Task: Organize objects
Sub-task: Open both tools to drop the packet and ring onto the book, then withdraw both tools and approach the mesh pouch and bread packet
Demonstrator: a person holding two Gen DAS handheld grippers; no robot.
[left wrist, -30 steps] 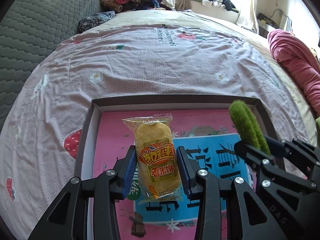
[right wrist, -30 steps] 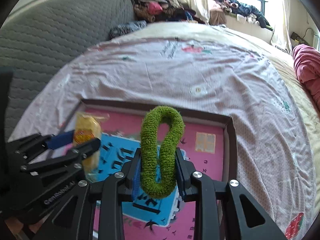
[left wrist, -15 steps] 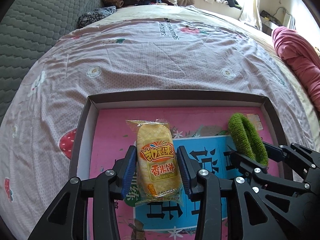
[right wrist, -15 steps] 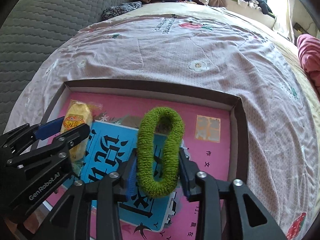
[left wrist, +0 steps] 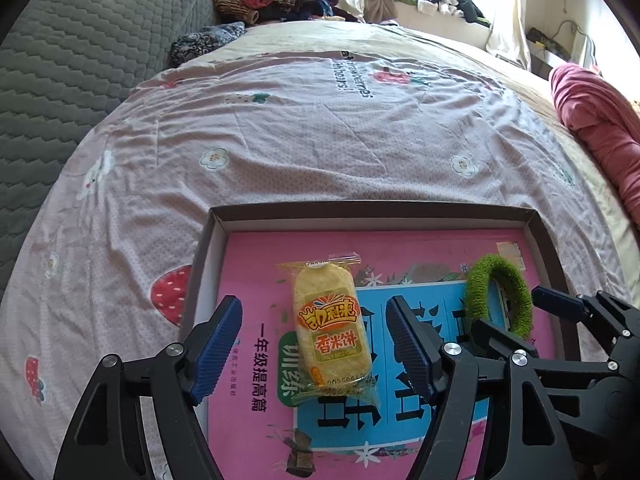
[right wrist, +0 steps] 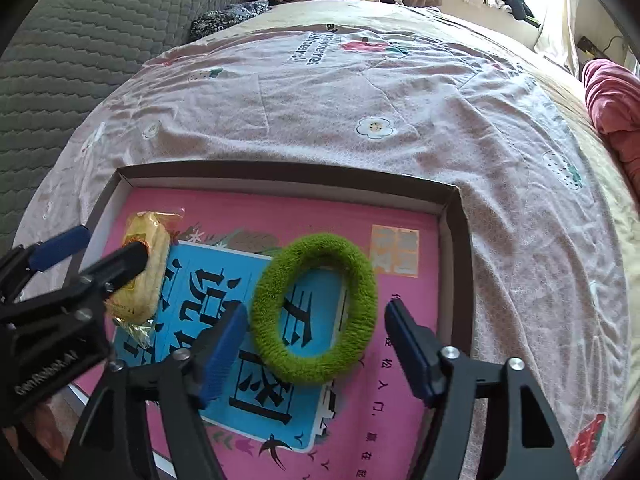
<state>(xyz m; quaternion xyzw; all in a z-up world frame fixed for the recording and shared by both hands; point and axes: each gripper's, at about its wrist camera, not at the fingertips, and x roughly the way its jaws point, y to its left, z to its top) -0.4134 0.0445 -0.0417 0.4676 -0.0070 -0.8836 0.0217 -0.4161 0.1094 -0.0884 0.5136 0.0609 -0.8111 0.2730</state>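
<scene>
A shallow box (left wrist: pixel 202 248) sits on the bedsheet (left wrist: pixel 280 140). A book (left wrist: pixel 256 280) lies flat inside the box. On the book, the snack packet (left wrist: pixel 331 330) lies toward the box's left wall and the fuzzy ring (right wrist: pixel 316 312) toward its right.

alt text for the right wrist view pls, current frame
The right gripper is opening, its blue pads clear of a fuzzy green ring lying between them on a pink and blue book inside a shallow box on a bed. At left, the left gripper straddles a yellow snack packet.
</scene>
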